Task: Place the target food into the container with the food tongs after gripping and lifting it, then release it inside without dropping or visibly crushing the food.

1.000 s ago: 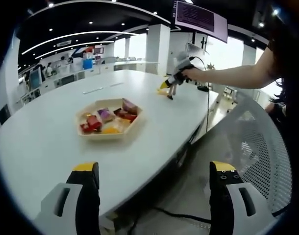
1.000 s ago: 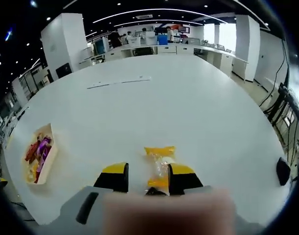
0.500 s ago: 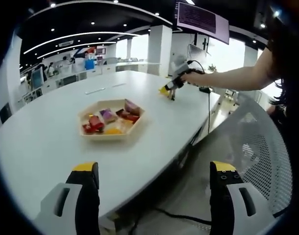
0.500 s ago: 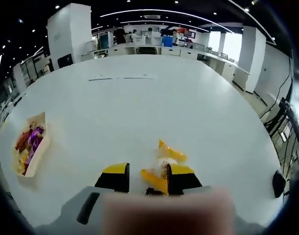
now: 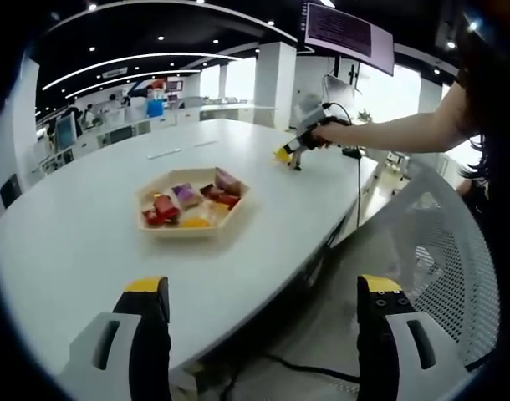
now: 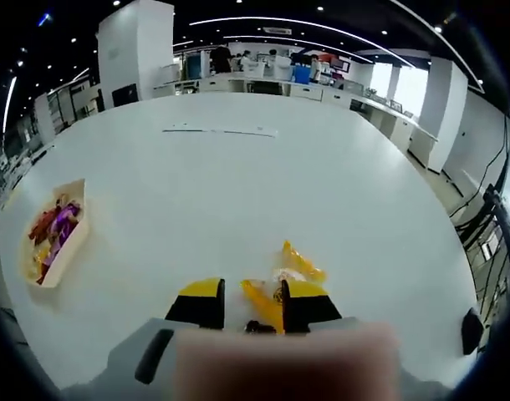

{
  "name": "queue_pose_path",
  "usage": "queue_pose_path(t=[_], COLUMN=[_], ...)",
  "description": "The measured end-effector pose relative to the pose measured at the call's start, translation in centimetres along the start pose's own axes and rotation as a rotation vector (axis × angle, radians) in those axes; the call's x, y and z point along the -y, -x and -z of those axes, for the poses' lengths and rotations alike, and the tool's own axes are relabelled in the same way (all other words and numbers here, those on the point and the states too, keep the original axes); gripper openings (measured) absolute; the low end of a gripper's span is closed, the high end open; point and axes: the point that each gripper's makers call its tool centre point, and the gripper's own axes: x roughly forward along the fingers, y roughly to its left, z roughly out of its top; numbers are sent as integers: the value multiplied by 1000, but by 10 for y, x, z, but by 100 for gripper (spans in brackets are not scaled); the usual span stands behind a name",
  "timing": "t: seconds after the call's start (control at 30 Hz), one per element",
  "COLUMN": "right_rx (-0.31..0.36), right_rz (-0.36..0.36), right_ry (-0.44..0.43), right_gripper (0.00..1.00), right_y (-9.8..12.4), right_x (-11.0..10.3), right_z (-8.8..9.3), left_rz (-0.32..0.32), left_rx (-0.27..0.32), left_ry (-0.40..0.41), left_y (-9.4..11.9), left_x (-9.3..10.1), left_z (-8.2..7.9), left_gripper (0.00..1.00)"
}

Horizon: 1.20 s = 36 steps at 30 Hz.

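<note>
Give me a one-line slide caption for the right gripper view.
Right gripper holds a yellow snack packet between its jaws above the white table, the wooden tray far to the left.

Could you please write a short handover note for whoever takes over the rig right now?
Right gripper: shut on the yellow snack packet, held just above the white table.
Left gripper: open, holding nothing, back over the table's near edge.
Wooden tray sits mid-table with several wrapped snacks inside; in the right gripper view it lies far left.
Done: packet gripped.
Left: carry it to the tray and release it inside gently.
</note>
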Motion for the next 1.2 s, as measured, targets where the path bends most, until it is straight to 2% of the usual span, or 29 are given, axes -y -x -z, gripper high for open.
queue_pose_path(t=[0.3, 0.37, 0.43, 0.73, 1.0, 1.2], right_rx=[42, 43, 41, 35, 56, 48], right_rz=[-13, -9, 9, 27, 23, 9], right_ry=[-29, -29, 17, 38, 37, 19], right_gripper=[24, 23, 21, 18, 18, 18], right_y=[3, 3, 3, 5, 14, 17], right_x=[2, 3, 6, 10, 12, 10], right_z=[-2, -2, -3, -1, -10, -9], left_rz=[-4, -4, -2, 1, 0, -2], left_rx=[-4, -8, -11, -24, -27, -22], left_ry=[-1, -1, -1, 1, 2, 2], left_y=[0, 0, -1, -1, -2, -1], left_x=[-1, -1, -1, 0, -1, -1], left_z=[1, 2, 2, 4, 4, 4], left_gripper=[89, 89, 89, 89, 89, 88])
